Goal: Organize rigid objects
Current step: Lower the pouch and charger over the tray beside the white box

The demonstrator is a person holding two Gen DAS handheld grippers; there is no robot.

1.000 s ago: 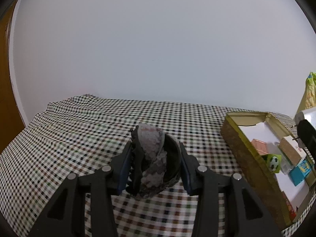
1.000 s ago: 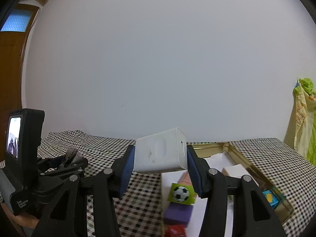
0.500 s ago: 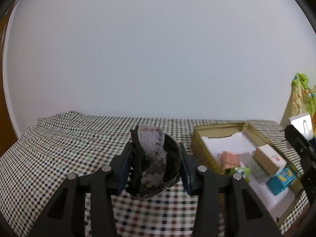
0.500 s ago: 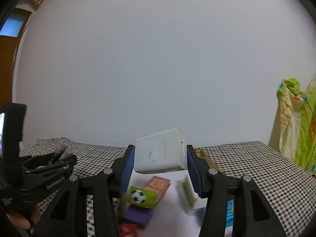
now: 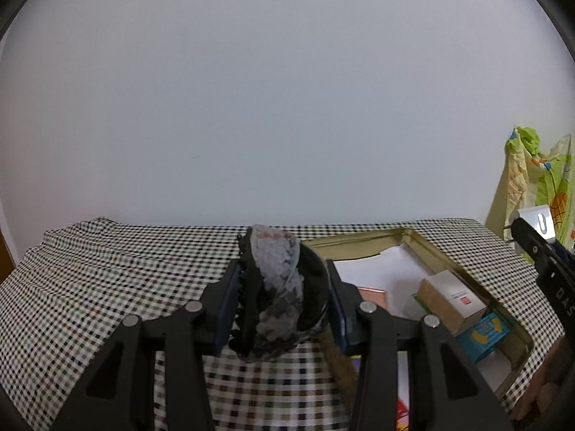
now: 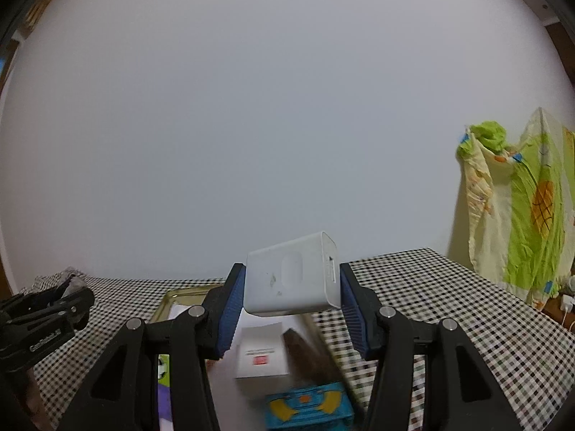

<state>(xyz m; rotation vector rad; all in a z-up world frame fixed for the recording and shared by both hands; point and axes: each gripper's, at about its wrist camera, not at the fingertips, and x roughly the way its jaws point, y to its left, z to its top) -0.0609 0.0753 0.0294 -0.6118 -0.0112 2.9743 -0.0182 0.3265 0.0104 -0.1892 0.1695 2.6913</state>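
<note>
Checkered cloth covers the whole surface (image 5: pixel 107 287), which runs back to a plain pale wall; its left half lies bare up to the far edge. A gold-rimmed tin tray (image 5: pixel 363 242) sits on the right half, near the far edge, holding a white box with a red label (image 5: pixel 451 296), a blue box with yellow print (image 5: pixel 483 334) just beside it nearer the camera, and a pink box (image 5: pixel 373 294). A green and yellow cloth (image 6: pixel 521 212) hangs beyond the surface's right edge.

Above the cloth, at the tray's left rim, the left gripper (image 5: pixel 282 298) points slightly downward, its fingers clamped on a dark hair claw clip wrapped in grey fabric (image 5: pixel 278 287). Over the tray, the right gripper (image 6: pixel 291 307) is held nearly level, its blue-padded fingers squeezing a white charger block (image 6: pixel 291 283), tilted, clear of the boxes beneath it.
</note>
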